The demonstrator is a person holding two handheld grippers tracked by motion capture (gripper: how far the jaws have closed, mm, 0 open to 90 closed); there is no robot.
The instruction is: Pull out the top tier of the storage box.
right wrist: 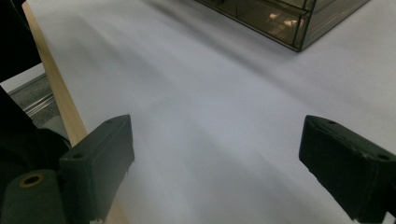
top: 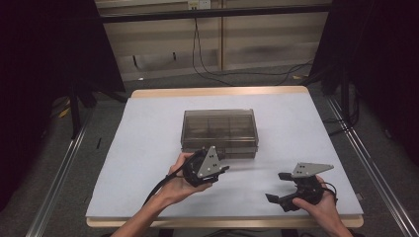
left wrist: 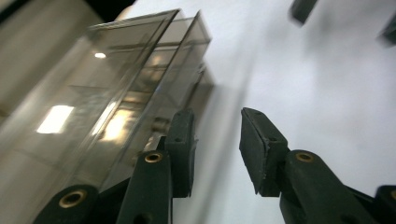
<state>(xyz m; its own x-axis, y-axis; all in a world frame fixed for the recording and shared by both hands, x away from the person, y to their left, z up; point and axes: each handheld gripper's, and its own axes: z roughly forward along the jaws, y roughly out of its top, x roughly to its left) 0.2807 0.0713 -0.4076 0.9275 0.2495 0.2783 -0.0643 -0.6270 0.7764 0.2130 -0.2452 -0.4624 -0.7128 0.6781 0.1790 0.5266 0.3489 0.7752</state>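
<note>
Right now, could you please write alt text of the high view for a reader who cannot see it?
A smoky see-through plastic box sits shut in the middle of a white-covered table. A person's left gripper hovers at the box's near edge, fingers slightly apart, while the right gripper waits, fingers wide open, near the table's front right.

A white-covered table (top: pixel 148 148) with a pale wooden edge fills the centre. Grey floor (top: pixel 163 81) lies beyond, crossed by black cables (top: pixel 232 74). Dark curtains, possibly, flank upper left and right; a beige panelled wall (top: pixel 257 34) spans the top.
</note>
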